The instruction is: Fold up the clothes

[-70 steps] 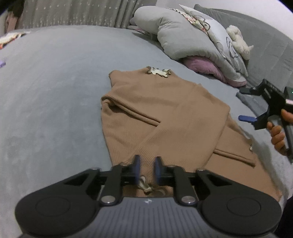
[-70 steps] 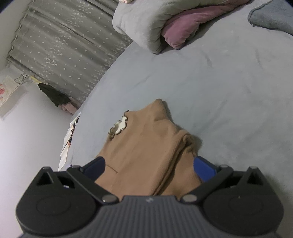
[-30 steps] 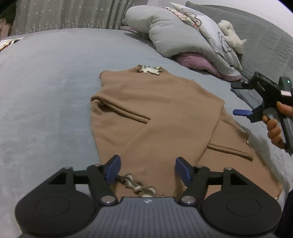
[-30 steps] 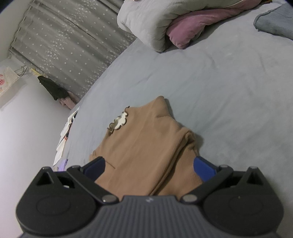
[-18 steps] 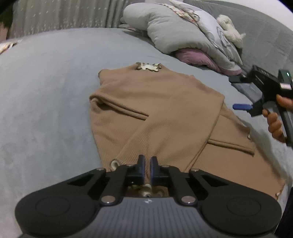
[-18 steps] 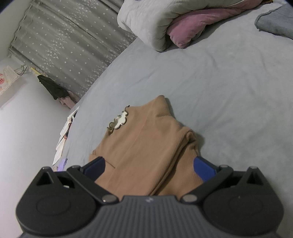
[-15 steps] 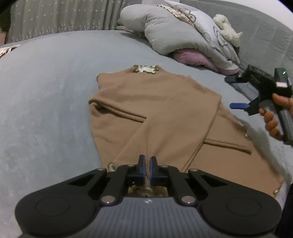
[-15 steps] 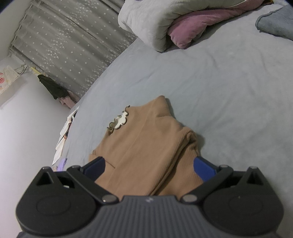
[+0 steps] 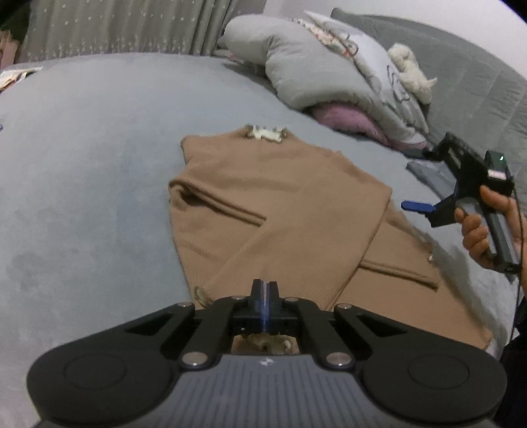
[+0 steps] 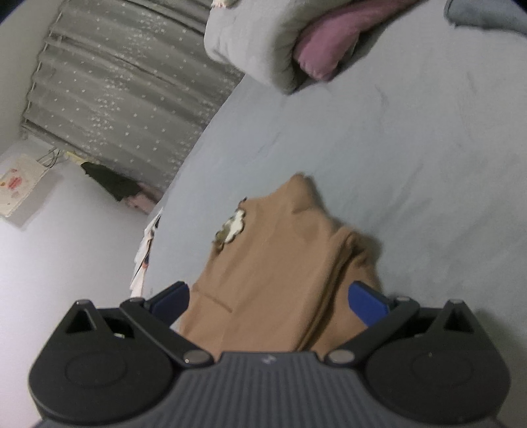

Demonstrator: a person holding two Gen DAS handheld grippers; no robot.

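Observation:
A brown knit sweater lies flat on the grey bed, collar with cream trim at the far end. Both sleeves are folded across the body. My left gripper is at the near end of one folded sleeve. Its jaws are pressed together on the sleeve cuff, whose cream lace shows just behind the fingers. A hand holds my right gripper above the sweater's right edge. In the right wrist view that gripper is open, hovering over the sweater without touching it.
A bundled grey duvet with a pink blanket and a white plush toy lie at the head of the bed. Folded grey cloth sits far right. Curtains and papers lie beyond the bed's left edge.
My left gripper stood open around the cuff a second ago and has shut on it, staying shut since. The right gripper has shifted slightly and stays open.

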